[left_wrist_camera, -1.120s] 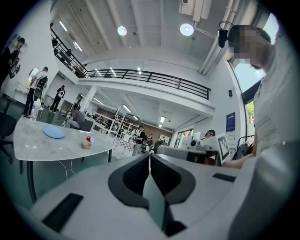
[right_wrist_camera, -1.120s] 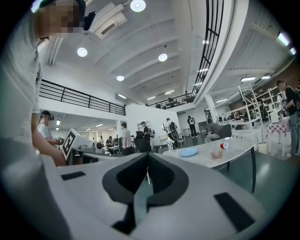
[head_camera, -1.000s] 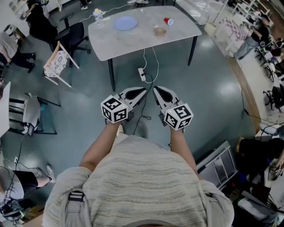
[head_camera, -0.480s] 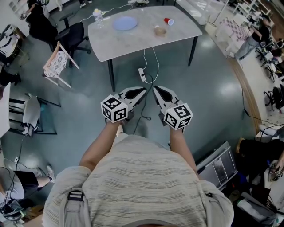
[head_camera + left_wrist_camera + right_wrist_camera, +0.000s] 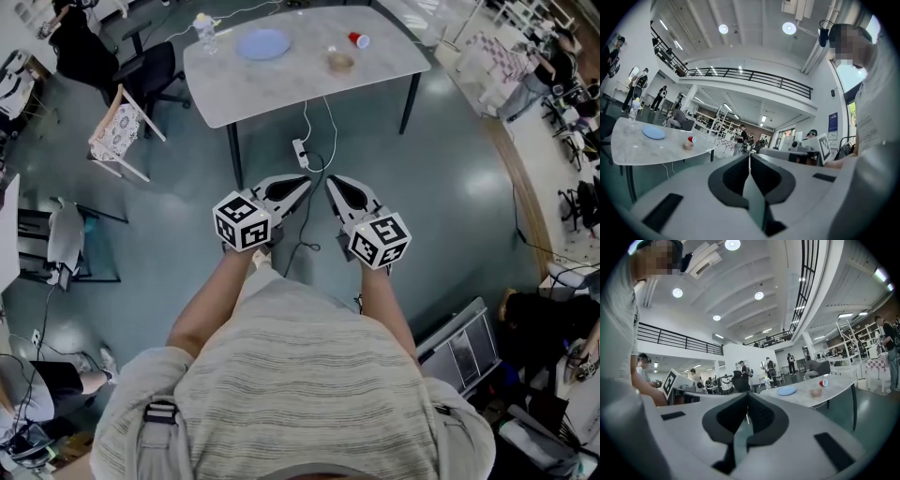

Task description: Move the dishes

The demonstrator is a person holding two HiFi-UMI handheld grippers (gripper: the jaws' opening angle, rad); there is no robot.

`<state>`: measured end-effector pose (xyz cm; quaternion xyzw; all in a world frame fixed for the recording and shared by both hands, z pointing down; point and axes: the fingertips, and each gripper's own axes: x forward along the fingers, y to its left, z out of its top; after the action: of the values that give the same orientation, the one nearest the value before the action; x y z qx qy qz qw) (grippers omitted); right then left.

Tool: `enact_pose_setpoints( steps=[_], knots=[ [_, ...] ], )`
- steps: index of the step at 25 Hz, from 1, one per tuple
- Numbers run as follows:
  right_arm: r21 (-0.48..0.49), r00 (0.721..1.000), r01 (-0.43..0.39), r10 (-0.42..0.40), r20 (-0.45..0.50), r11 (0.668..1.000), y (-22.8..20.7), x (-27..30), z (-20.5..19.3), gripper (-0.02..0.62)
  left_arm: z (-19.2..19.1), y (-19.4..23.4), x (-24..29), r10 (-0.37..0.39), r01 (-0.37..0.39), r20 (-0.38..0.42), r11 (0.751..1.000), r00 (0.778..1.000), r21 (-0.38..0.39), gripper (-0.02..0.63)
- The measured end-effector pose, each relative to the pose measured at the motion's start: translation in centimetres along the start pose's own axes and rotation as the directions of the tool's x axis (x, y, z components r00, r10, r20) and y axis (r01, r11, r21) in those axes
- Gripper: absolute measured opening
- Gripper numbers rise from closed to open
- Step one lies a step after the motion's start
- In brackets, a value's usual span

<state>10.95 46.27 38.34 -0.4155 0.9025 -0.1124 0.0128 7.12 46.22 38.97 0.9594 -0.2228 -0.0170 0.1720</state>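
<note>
We see the left gripper [image 5: 302, 185] and right gripper [image 5: 331, 182] side by side over the floor, both with fingers pressed together on nothing. The light blue round plate [image 5: 263, 43], small tan bowl [image 5: 339, 62] and little red cup [image 5: 358, 39] sit on the pale grey bench [image 5: 281, 89], well ahead of the fingers and untouched.

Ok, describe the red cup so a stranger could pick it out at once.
Look at the pale grey table ahead of the person. Along its top stand a bottle, a blue plate, a small bowl, then the cup nearest the right end. It is the only red thing there.
</note>
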Motion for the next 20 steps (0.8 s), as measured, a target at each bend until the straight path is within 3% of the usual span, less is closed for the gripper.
enact_pose_setpoints(
  steps=[20],
  knots=[
    [0.012,0.998,0.018,-0.017,-0.052,1.000,-5.5,16.6,1.2,0.018,5.5,16.8,1.8,-0.014,0.014,0.000,0.999,1.000,-0.045,0.025]
  ],
)
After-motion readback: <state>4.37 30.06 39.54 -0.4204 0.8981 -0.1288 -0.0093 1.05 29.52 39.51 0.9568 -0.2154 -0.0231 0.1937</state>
